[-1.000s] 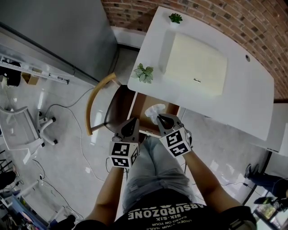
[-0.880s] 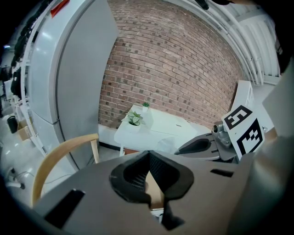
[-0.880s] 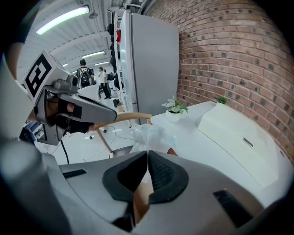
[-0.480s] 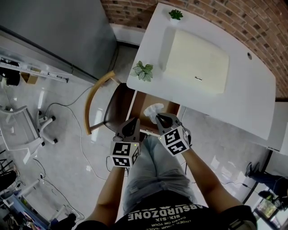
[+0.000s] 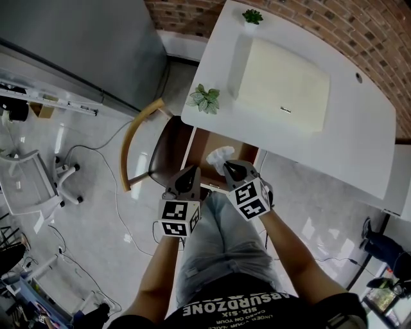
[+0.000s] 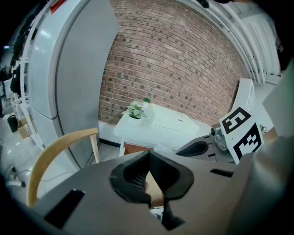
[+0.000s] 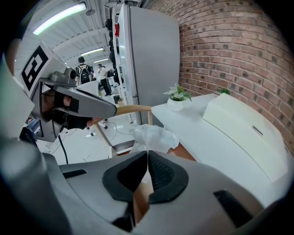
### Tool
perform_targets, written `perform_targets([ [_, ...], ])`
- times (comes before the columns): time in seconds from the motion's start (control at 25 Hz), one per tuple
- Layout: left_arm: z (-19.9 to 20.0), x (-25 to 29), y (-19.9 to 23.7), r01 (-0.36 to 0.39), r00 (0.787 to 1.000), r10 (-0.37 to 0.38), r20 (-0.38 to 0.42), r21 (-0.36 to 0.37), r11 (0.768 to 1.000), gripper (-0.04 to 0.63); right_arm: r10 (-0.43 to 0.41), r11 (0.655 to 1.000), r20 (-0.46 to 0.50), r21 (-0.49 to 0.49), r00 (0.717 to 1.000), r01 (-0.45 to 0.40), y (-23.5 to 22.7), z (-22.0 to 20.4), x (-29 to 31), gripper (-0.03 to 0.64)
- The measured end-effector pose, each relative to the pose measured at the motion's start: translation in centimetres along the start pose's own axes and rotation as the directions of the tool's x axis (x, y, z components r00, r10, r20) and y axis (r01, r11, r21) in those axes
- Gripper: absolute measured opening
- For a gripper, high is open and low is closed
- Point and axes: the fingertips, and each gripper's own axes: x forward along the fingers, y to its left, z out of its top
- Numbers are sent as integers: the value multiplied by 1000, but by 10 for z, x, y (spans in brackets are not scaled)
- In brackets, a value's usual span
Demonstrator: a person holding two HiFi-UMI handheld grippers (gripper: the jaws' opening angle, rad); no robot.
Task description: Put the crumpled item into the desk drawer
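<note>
The crumpled item (image 5: 219,155) is a white wad of thin plastic or paper. It sticks out from the tips of my right gripper (image 5: 229,168), which is shut on it, and it hangs over the open desk drawer (image 5: 248,153) with its brown wooden inside. In the right gripper view the crumpled item (image 7: 154,137) rises just beyond the shut right gripper (image 7: 147,153). My left gripper (image 5: 191,173) hovers beside it to the left, shut and holding nothing. In its own view the left gripper (image 6: 148,155) shows its pads meeting, with the drawer below them.
The white desk (image 5: 359,148) carries a cream box (image 5: 282,83), a potted plant (image 5: 204,99) at its near corner and a small plant (image 5: 252,16) at the back. A wooden chair (image 5: 137,138) stands left of the drawer. Cables lie on the floor.
</note>
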Motion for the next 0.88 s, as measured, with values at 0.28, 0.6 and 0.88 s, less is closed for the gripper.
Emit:
perform_targets([
  [0.28,-7,2,2,-1,1000,1,-15,-3,1000,3,3,1000,-11,2,1000,-3,-1,-5,6,3],
  [0.6,-10,7,5,0,1000,-1,-21,-6,1000,3,7,1000,-22,2,1000,-7,0,-7,13,3],
  [0.88,-15,9,7,3,1000,-3,-31,-9,1000,3,15,1000,-32,-6,999,-15,1,-11,21,3],
])
